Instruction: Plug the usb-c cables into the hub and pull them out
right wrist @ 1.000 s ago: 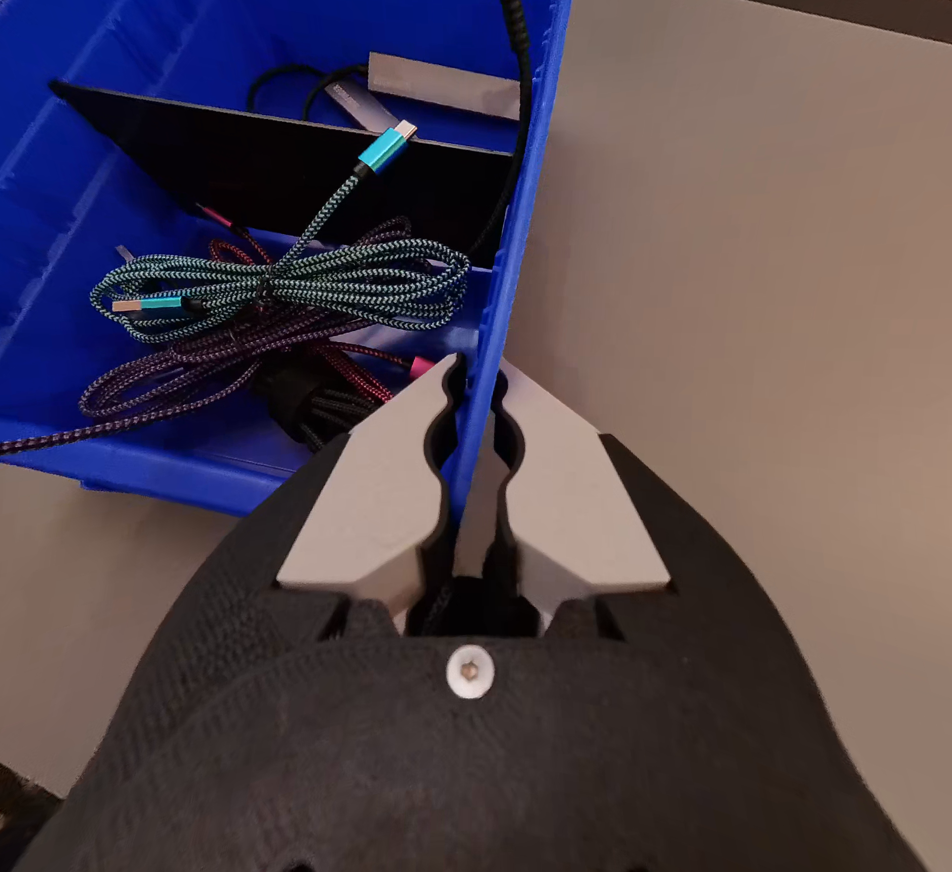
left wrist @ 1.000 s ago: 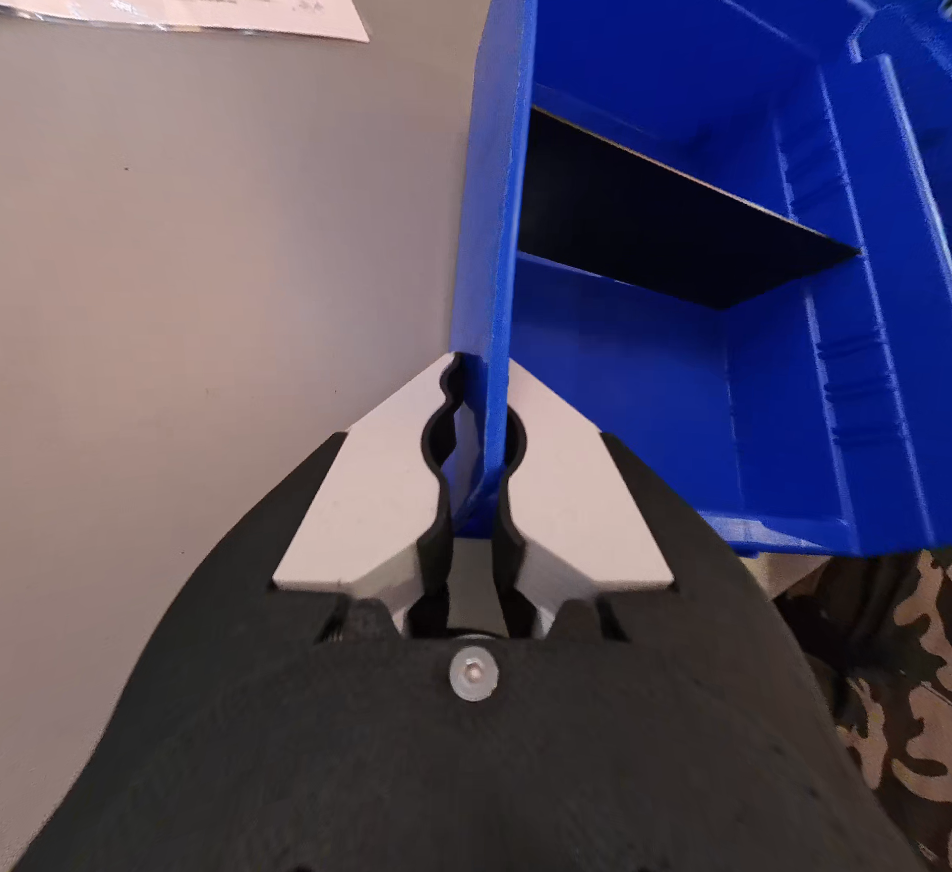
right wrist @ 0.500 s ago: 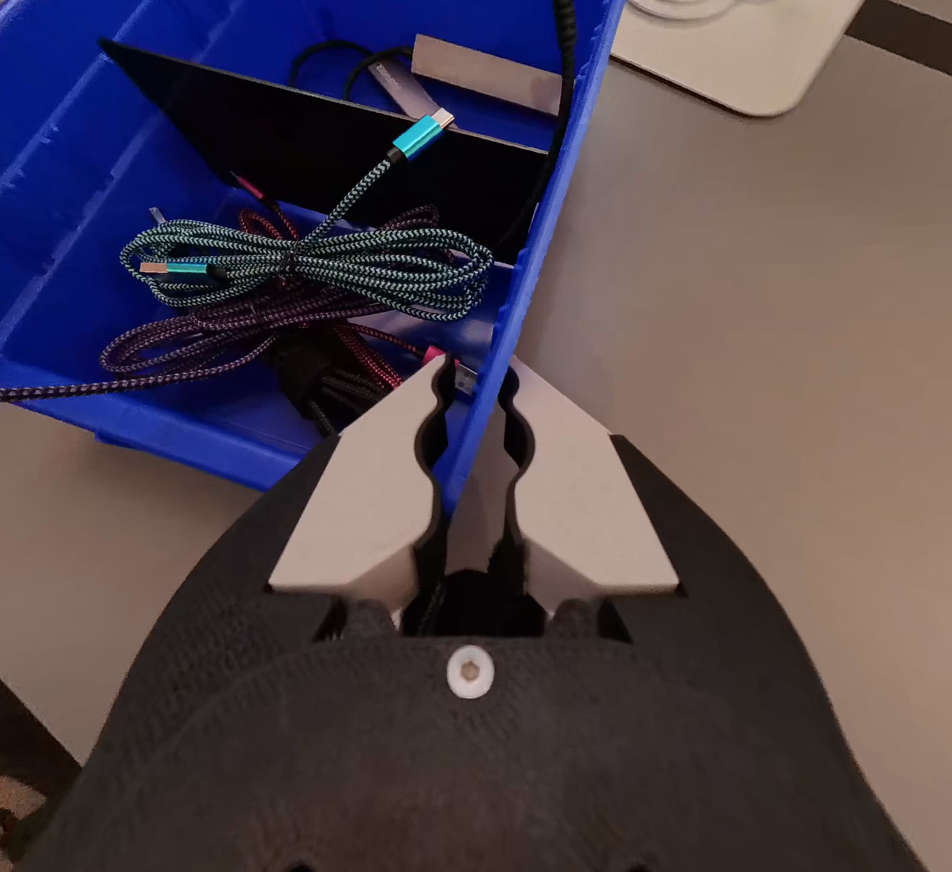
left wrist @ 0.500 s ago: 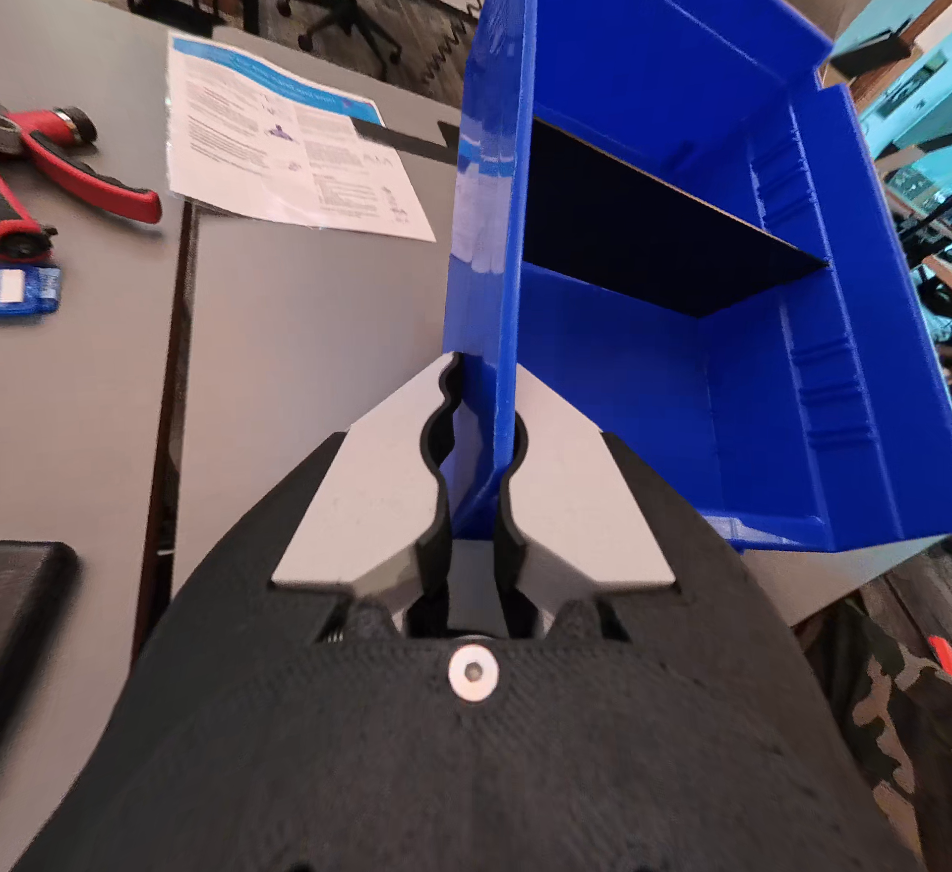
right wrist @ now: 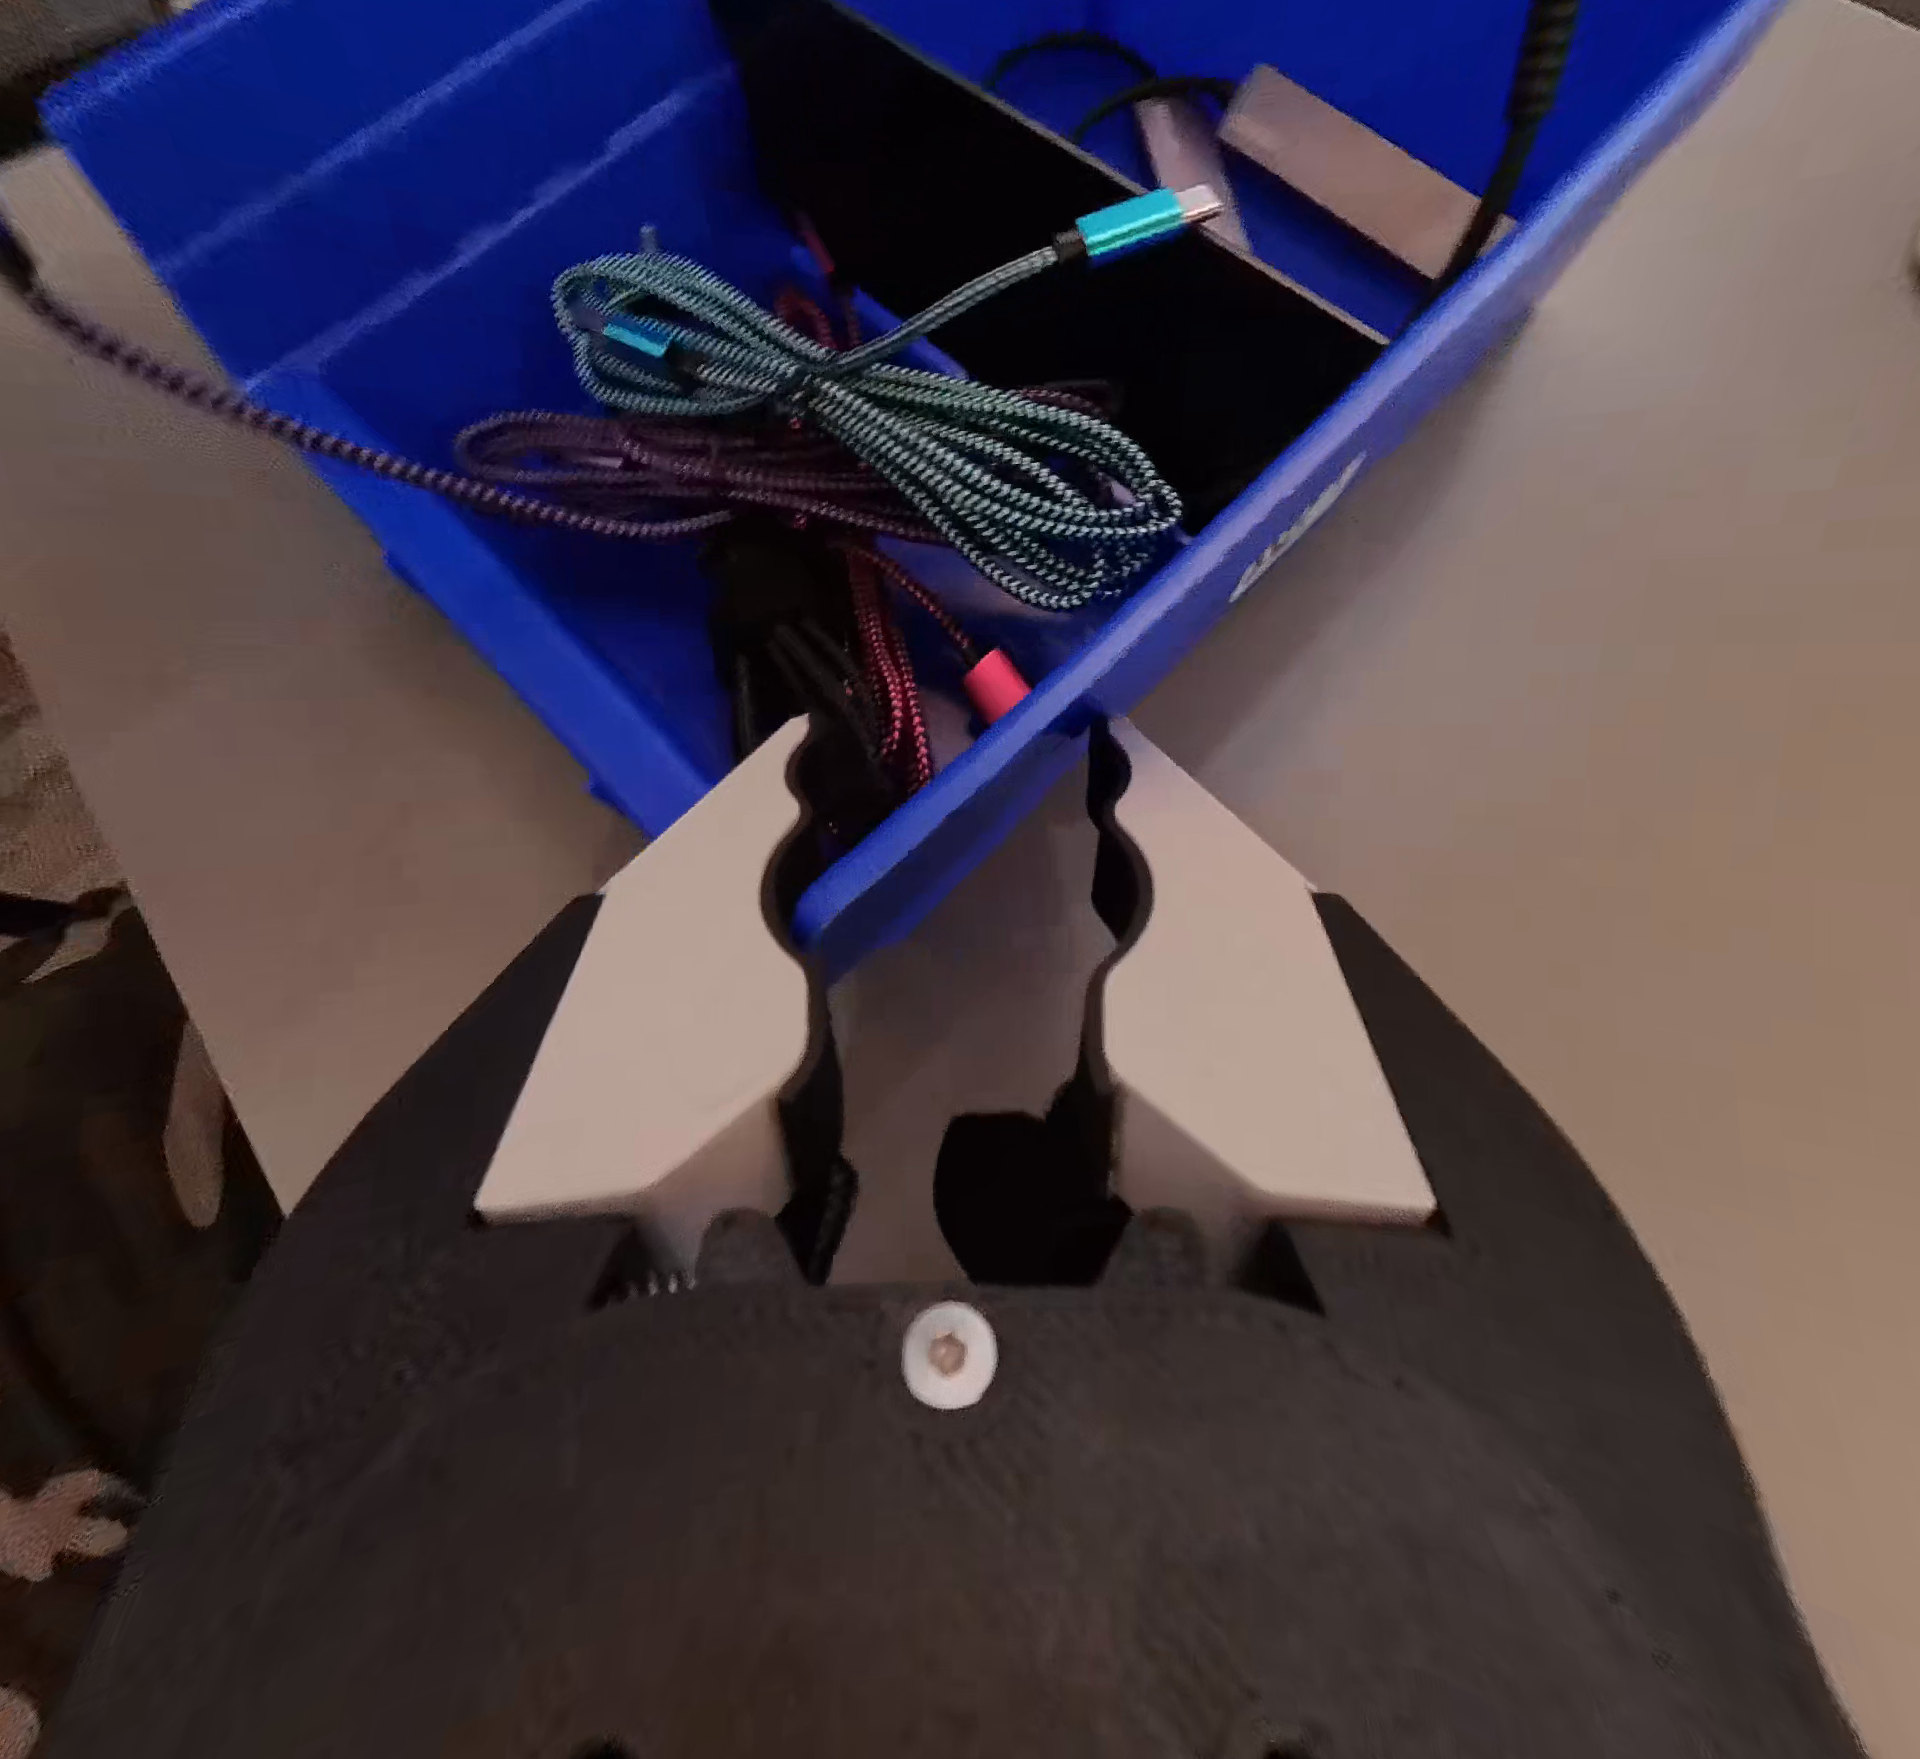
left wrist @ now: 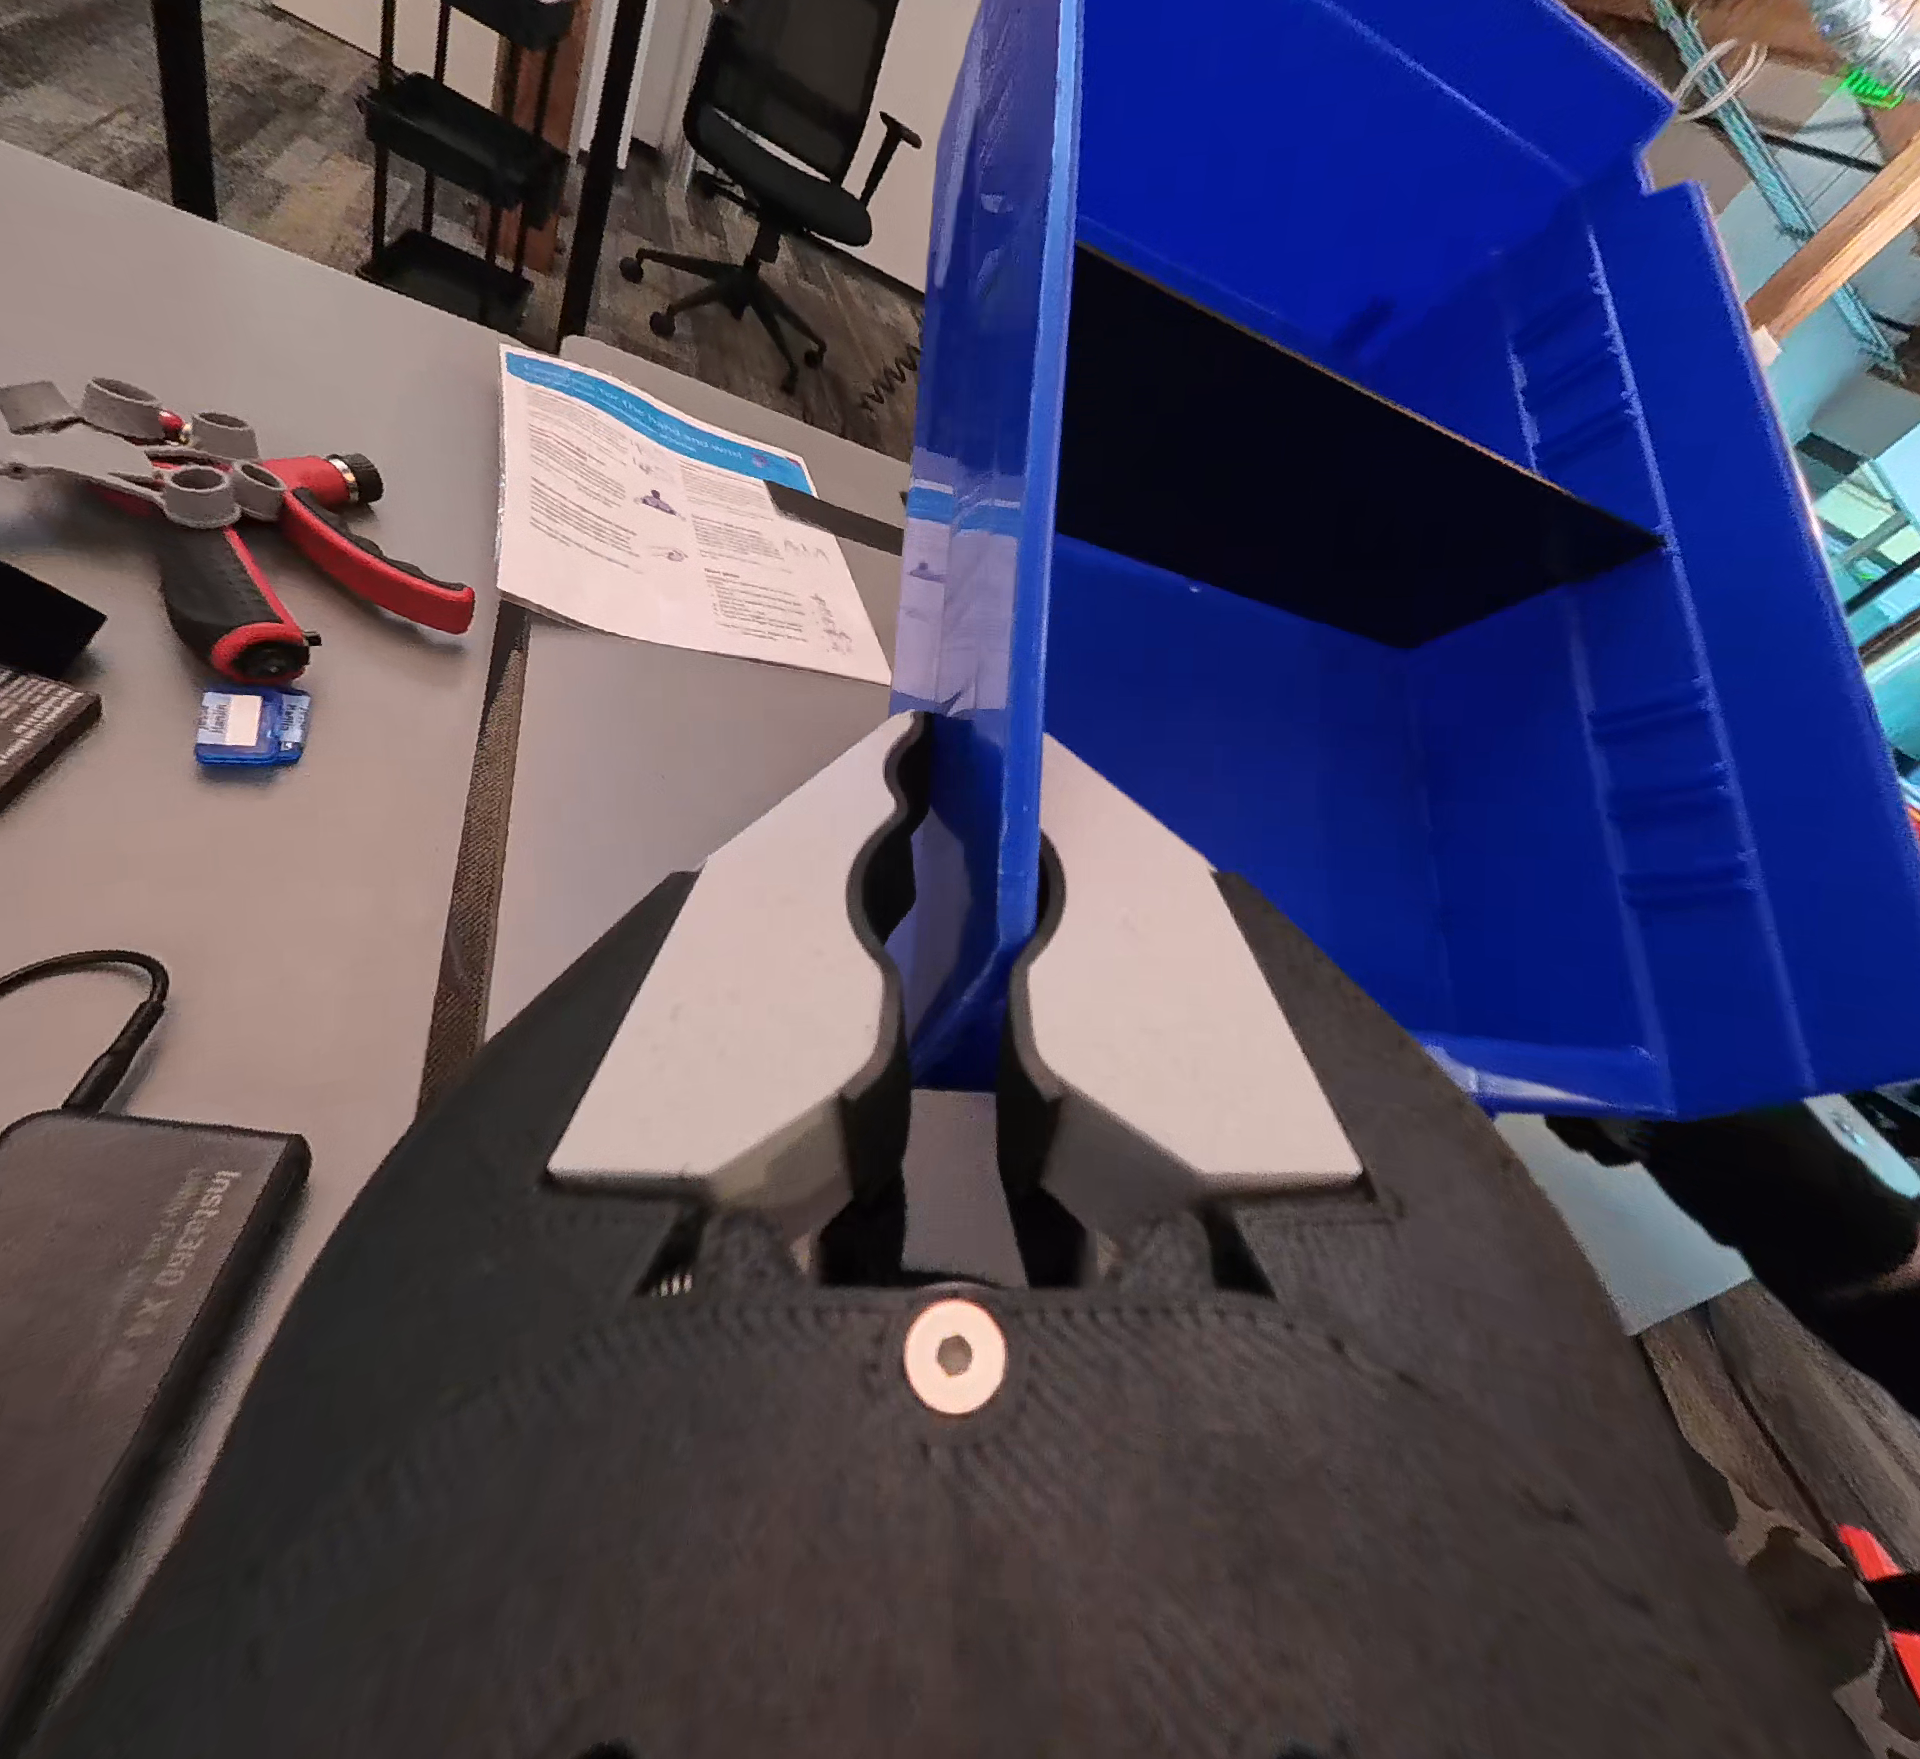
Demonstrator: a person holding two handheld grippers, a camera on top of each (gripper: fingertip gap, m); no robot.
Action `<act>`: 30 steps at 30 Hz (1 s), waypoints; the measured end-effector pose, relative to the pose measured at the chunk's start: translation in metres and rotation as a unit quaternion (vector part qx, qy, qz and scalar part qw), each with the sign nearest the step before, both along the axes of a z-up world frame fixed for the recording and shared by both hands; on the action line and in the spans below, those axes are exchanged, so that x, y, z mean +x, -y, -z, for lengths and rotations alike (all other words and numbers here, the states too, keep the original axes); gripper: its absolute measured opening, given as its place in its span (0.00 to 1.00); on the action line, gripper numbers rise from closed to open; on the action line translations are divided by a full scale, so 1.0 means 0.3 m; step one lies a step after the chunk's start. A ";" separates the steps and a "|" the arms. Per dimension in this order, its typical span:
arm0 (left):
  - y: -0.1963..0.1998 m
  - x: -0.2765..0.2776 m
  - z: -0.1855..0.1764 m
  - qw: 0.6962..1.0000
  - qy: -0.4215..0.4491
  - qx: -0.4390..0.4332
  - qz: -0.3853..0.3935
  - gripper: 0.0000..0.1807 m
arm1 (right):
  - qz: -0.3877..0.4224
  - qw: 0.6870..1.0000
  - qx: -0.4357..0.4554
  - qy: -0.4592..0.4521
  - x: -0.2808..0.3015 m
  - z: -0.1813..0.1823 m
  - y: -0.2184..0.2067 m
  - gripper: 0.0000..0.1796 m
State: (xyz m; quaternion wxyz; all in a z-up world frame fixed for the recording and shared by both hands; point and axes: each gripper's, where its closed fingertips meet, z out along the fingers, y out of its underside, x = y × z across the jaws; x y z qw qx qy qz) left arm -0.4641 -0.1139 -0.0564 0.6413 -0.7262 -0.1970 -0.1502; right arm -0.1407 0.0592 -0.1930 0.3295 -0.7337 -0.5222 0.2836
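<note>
In the left wrist view my left gripper (left wrist: 971, 774) is shut on the side wall of an empty blue bin (left wrist: 1507, 774) with a black divider (left wrist: 1299, 483); the bin is tilted up. In the right wrist view my right gripper (right wrist: 951, 743) is open, and the rim of a second blue bin (right wrist: 1299, 504) crosses slantwise between the jaws. That bin holds a teal braided cable (right wrist: 883, 421) with its USB-C plug (right wrist: 1143, 218) sticking up, purple (right wrist: 623, 462) and red (right wrist: 894, 670) cables, and a grey hub (right wrist: 1340, 161) behind the divider.
On the grey table to the left lie a red-handled tool (left wrist: 260, 546), a printed sheet (left wrist: 675, 514), a small blue card (left wrist: 255, 722) and a black box (left wrist: 125, 1294). A black cable (right wrist: 1548, 47) hangs over the bin's far corner. An office chair (left wrist: 790, 120) stands beyond. My right fingertips sit around 40 cm from my left ones. The right gripper is farther from the small blue card (left wrist: 255, 722), some 50 cm, than the left, some 30 cm.
My right gripper has opened off the bin's wall and turned, so the rim now runs slantwise. The left view has tipped upward with the empty bin still held.
</note>
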 end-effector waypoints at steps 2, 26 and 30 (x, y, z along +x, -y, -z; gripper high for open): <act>0.004 -0.004 -0.005 1.000 -0.003 -0.002 -0.004 0.04 | -0.021 1.000 0.018 0.009 -0.068 0.004 0.056 0.29; -0.368 0.650 -0.196 0.986 -0.117 -0.031 0.119 0.05 | 0.027 0.933 0.026 -0.358 0.433 -0.578 0.033 0.59; -0.533 0.947 -0.135 0.975 -0.130 -0.049 0.171 0.05 | 0.059 0.905 0.036 -0.420 0.635 -0.656 0.067 0.65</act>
